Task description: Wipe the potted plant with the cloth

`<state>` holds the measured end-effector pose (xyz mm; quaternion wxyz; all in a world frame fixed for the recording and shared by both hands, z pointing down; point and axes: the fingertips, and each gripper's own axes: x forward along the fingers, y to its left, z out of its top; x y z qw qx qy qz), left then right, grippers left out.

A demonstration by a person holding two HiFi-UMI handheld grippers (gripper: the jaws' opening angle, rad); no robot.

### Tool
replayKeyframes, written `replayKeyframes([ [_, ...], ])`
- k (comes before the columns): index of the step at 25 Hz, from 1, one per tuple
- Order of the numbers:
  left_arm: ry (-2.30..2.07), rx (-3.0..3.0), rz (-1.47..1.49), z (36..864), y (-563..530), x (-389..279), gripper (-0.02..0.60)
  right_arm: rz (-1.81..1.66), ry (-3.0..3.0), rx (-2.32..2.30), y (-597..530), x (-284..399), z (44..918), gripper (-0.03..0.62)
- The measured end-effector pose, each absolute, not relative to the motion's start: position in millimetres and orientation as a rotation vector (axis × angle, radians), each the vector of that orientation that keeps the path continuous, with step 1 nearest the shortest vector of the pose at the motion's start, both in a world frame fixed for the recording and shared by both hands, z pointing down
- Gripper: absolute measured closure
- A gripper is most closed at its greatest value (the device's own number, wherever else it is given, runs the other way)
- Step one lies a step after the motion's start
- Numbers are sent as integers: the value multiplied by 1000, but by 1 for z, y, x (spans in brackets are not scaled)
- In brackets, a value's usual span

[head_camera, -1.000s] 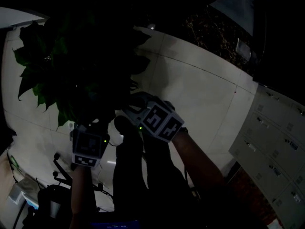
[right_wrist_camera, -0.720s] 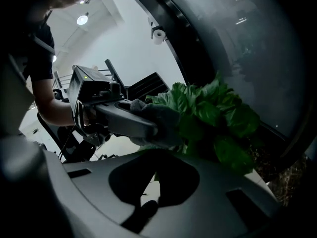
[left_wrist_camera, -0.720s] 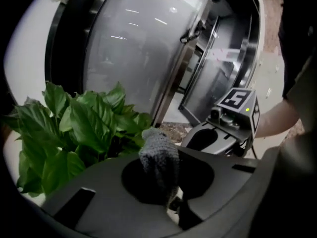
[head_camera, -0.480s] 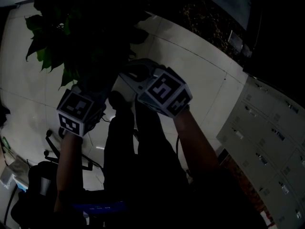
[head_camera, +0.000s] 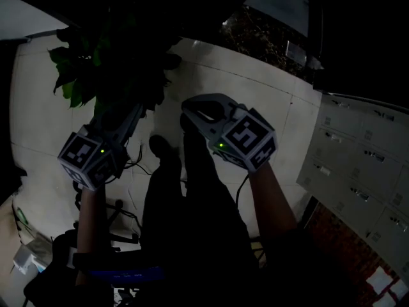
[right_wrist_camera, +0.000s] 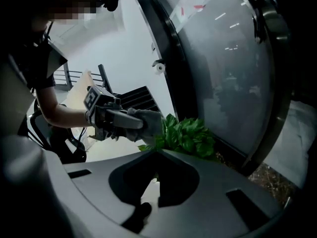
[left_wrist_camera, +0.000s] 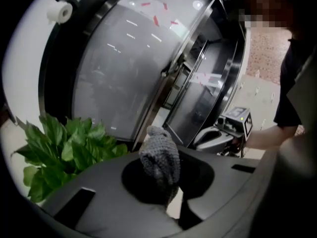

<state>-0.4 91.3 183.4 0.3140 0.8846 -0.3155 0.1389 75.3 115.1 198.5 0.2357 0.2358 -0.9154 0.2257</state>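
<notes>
Right of the right gripper (head_camera: 190,110), a bank of grey lockers (head_camera: 361,171) stands on the pale tiled floor (head_camera: 268,101), with red paving (head_camera: 339,248) along its near edge. Ahead of the left gripper (left_wrist_camera: 166,182), a curved glass door (left_wrist_camera: 124,58) rises in a dark frame, and a white roll (left_wrist_camera: 59,12) is fixed to the wall up and to the left of it. Ahead of the right gripper and to its right, a gravel bed (right_wrist_camera: 270,180) runs along the foot of the glass; to its left, a dark railing (right_wrist_camera: 74,76) stands against the white wall.
</notes>
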Motion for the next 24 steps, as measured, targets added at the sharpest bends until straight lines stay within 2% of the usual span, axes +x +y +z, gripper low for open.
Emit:
replayKeyframes([
  [6,-870,2444,258,60,97,12,565,483,-2605,753,123,122,91,591],
  [14,-1022,2575,130,-51,115,68,565,339,-2714,705,124,181,9,591],
  [24,-1195,2626,127,-115,142,92,565,258,-2796,577,147,197,-46,591],
])
